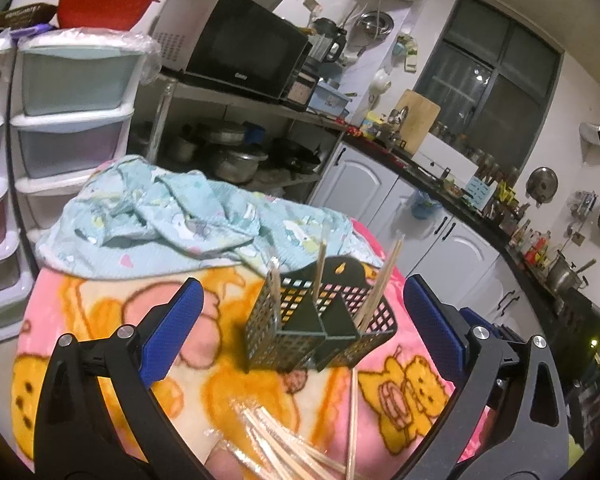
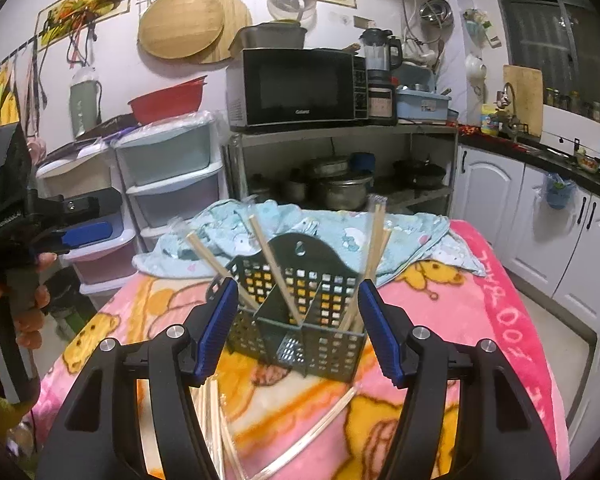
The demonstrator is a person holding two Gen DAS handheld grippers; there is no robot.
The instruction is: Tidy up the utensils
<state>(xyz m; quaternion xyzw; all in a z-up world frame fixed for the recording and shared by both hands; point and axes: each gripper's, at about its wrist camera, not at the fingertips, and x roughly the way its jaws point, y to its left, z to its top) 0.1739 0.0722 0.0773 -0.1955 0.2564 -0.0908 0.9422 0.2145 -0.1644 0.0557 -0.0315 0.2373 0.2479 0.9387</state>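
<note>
A black perforated utensil basket [image 1: 320,320] with several compartments stands on the pink cartoon blanket [image 1: 112,320]. Wooden chopsticks [image 1: 380,284] stand in it. More wrapped chopsticks [image 1: 284,448] lie loose on the blanket in front. My left gripper [image 1: 302,316] is open and empty, its blue pads either side of the basket, nearer the camera. In the right wrist view the basket [image 2: 300,320] sits between the open blue pads of my right gripper [image 2: 298,326], also empty. Loose chopsticks [image 2: 216,428] lie below it. The left gripper [image 2: 88,234] shows at the left edge.
A crumpled light-blue cloth [image 1: 172,220] lies on the blanket behind the basket. Plastic drawer units [image 1: 72,112] stand at the left. A microwave [image 2: 300,88] sits on a metal shelf with pots beneath. White cabinets [image 2: 540,240] and a cluttered counter run along the right.
</note>
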